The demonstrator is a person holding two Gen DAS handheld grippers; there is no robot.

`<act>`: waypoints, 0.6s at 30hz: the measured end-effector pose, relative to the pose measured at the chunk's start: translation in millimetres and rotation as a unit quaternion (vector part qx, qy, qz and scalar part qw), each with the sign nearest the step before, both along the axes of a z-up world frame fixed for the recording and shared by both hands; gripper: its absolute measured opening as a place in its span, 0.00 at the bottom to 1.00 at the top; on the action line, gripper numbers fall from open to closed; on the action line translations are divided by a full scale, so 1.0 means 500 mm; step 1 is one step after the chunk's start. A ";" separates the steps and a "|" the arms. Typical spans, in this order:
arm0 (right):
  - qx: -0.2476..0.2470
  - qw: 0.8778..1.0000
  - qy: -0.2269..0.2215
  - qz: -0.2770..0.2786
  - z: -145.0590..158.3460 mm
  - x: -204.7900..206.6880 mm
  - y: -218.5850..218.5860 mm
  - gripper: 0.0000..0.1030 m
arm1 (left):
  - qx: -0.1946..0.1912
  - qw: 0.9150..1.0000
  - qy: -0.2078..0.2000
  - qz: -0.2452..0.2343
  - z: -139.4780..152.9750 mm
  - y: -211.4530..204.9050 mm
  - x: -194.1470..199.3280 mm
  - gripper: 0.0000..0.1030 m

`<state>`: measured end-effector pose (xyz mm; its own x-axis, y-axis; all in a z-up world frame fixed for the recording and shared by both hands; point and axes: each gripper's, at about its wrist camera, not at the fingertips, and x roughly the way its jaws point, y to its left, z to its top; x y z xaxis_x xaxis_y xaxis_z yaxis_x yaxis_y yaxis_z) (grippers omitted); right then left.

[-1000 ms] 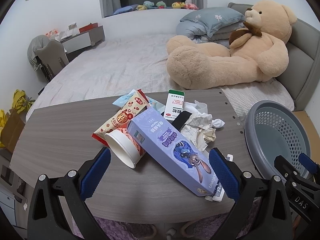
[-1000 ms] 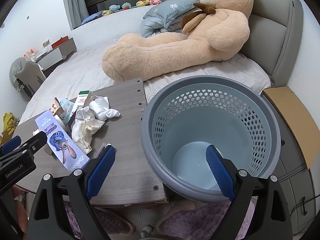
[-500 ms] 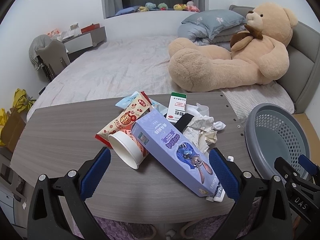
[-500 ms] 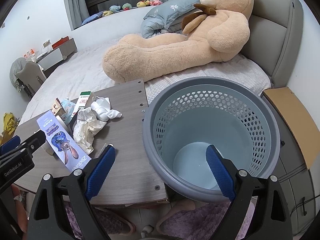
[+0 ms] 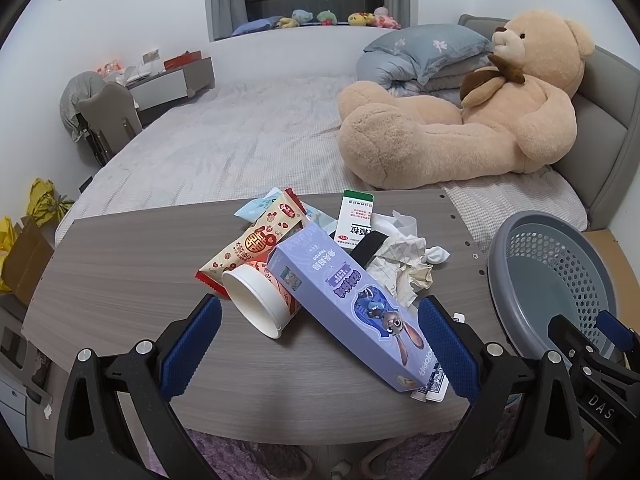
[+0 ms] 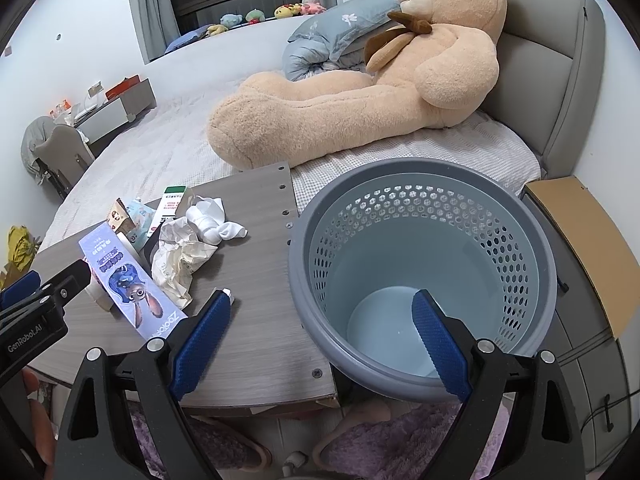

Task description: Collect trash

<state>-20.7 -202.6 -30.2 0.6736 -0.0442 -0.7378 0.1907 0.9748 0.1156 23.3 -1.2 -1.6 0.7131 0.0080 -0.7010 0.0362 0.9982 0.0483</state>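
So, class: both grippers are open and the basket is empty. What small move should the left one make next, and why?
Probably ease the left gripper forward around the long purple carton: it lies nearest, between its open fingers.

A grey wood-grain table [image 5: 120, 280] carries a heap right of centre — purple carton [image 5: 348, 304], tipped paper cup [image 5: 256, 304], crumpled paper [image 5: 404, 264], snack wrapper [image 5: 256, 240].

Teddy bear [image 5: 472, 120] on bed [image 5: 240, 148]; grey pillow [image 5: 424, 46].
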 end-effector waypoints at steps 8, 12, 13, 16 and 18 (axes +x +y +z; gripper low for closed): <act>-0.001 1.000 -0.002 0.000 0.003 -0.003 0.002 0.85 | 0.000 1.000 -0.003 0.001 0.004 -0.001 -0.004 0.94; -0.002 1.000 -0.004 0.000 0.007 -0.007 0.004 0.85 | -0.001 1.000 -0.006 0.001 0.008 0.000 -0.008 0.94; -0.002 1.000 -0.005 0.000 0.008 -0.008 0.004 0.85 | -0.001 1.000 -0.007 0.001 0.009 0.000 -0.009 0.94; -0.001 1.000 -0.007 0.000 0.010 -0.011 0.005 0.85 | -0.001 1.000 -0.008 0.002 0.011 0.001 -0.010 0.94; -0.002 1.000 -0.008 0.000 0.011 -0.012 0.005 0.85 | -0.002 1.000 -0.010 0.002 0.013 0.002 -0.011 0.94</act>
<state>-26.6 -200.1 -24.9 0.6851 -0.0468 -0.7269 0.1888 0.9752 0.1152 17.6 -0.2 4.8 0.7268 0.0085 -0.6867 0.0316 0.9985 0.0458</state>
